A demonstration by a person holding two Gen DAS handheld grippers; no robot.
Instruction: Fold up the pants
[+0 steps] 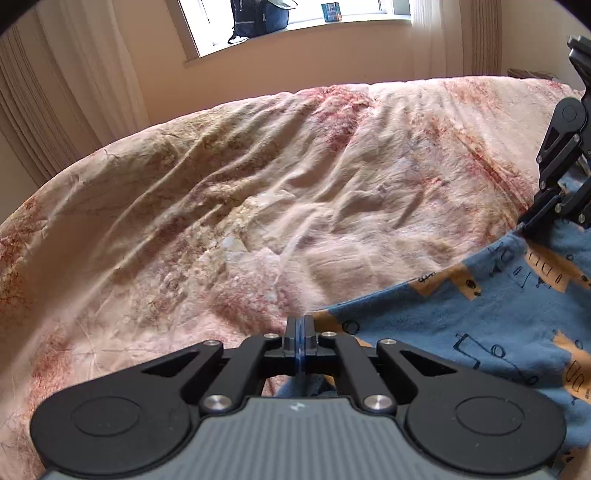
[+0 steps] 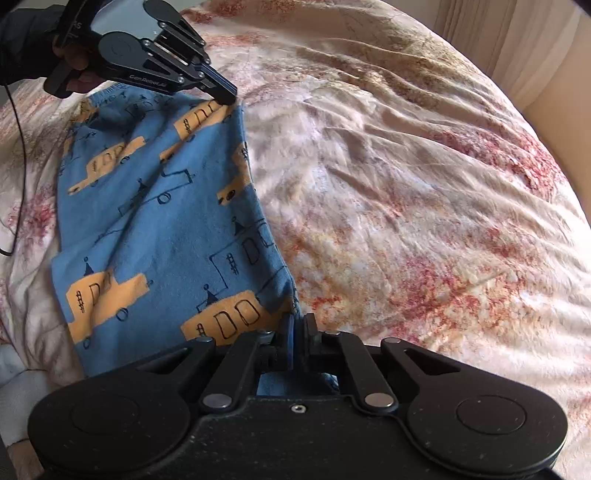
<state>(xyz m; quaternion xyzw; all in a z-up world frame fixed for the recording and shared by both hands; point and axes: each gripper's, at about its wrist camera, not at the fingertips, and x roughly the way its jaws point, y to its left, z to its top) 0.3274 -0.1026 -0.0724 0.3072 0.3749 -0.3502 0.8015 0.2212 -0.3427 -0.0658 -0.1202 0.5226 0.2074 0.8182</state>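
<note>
Blue pants (image 2: 159, 206) printed with orange vehicles lie flat on the bed, also seen at the lower right of the left wrist view as blue pants (image 1: 480, 314). My right gripper (image 2: 299, 325) is shut on the near right corner of the cloth, and blue fabric shows under its jaws. My left gripper (image 1: 301, 325) is shut on the other corner of the same edge. From the right wrist view the left gripper (image 2: 227, 98) pinches the far corner, held by a hand in a dark sleeve (image 2: 22, 40). The right gripper (image 1: 524, 225) shows at the right edge of the left wrist view.
A wrinkled pink and beige floral bedcover (image 2: 406, 184) spreads wide to the side of the pants. A window sill with a dark bag (image 1: 258, 18) and curtains (image 1: 55, 92) lie beyond the bed. A thin black cable (image 2: 18, 147) hangs at the left.
</note>
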